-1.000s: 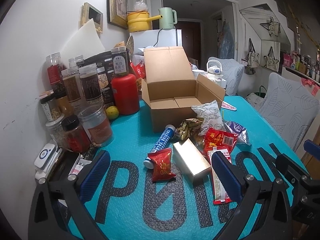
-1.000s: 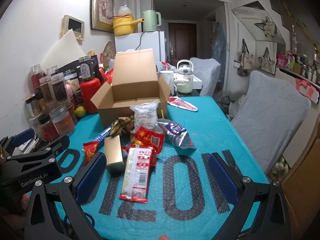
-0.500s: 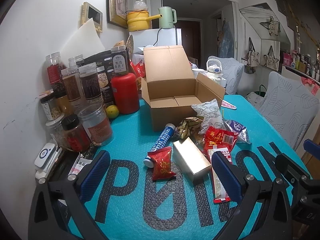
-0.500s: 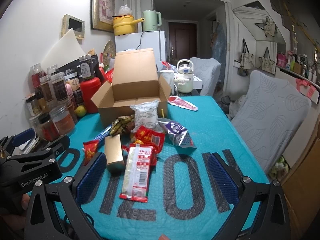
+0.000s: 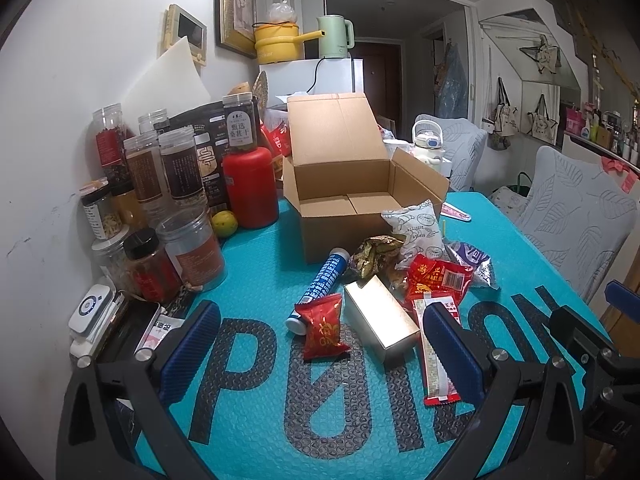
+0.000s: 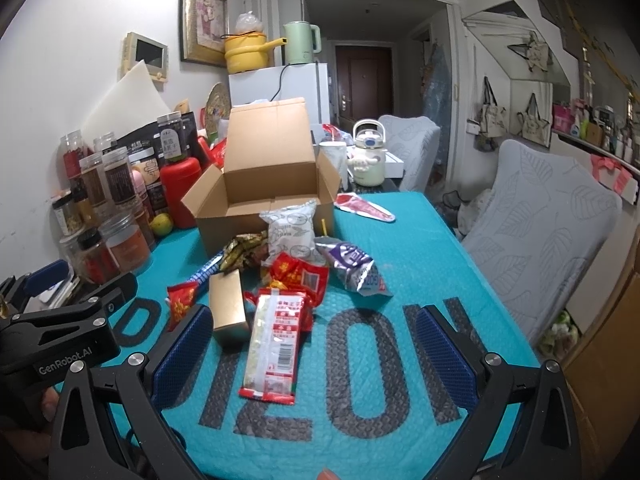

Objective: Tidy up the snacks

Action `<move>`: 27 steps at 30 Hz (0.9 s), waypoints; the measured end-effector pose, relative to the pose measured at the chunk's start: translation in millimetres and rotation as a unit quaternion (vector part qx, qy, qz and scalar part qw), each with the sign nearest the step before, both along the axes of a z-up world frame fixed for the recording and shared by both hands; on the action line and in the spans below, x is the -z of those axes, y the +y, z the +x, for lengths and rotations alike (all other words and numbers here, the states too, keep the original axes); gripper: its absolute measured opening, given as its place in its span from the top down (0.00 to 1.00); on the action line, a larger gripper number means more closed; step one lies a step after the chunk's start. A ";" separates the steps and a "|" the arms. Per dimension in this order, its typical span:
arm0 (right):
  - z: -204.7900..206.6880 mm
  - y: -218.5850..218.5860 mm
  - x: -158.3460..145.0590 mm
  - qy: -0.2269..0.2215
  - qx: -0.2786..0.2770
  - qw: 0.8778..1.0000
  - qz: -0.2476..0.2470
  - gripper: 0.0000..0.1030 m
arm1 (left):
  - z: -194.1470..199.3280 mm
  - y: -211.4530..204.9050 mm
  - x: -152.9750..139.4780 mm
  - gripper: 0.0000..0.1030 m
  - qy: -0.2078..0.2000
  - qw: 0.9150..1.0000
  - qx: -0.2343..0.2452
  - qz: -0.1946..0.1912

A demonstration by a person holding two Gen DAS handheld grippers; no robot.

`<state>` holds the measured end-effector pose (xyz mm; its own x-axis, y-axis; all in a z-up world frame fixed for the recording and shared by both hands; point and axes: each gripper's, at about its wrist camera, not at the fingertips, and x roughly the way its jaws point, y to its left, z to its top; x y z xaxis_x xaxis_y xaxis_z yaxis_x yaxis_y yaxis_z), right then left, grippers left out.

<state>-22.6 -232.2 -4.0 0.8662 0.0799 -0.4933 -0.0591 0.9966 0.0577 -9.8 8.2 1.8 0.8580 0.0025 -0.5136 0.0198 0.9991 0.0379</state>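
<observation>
An open, empty cardboard box (image 5: 344, 196) (image 6: 260, 192) stands mid-table on the teal mat. In front of it lies a heap of snacks: a small red packet (image 5: 323, 327), a gold box (image 5: 380, 322) (image 6: 229, 306), a blue tube (image 5: 320, 284), a long red-and-white packet (image 6: 276, 344) (image 5: 436, 354), a red bag (image 6: 298, 276), a white bag (image 6: 291, 229) and a purple-silver bag (image 6: 354, 268). My left gripper (image 5: 320, 356) is open near the mat's front edge, short of the red packet. My right gripper (image 6: 316, 356) is open too, the long packet lying ahead between its fingers.
Jars and a red canister (image 5: 250, 186) crowd the left wall side. A lime (image 5: 224, 224) sits beside the canister. A white kettle (image 6: 368, 160) stands behind the box, and grey chairs (image 6: 536, 240) line the right edge. A red wrapper (image 6: 364, 208) lies right of the box.
</observation>
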 end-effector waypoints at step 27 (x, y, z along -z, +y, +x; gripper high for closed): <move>15.9 4.9 7.6 0.016 -0.004 1.000 -0.015 0.00 | 7.9 -1.5 3.6 0.00 0.002 1.000 0.003 0.010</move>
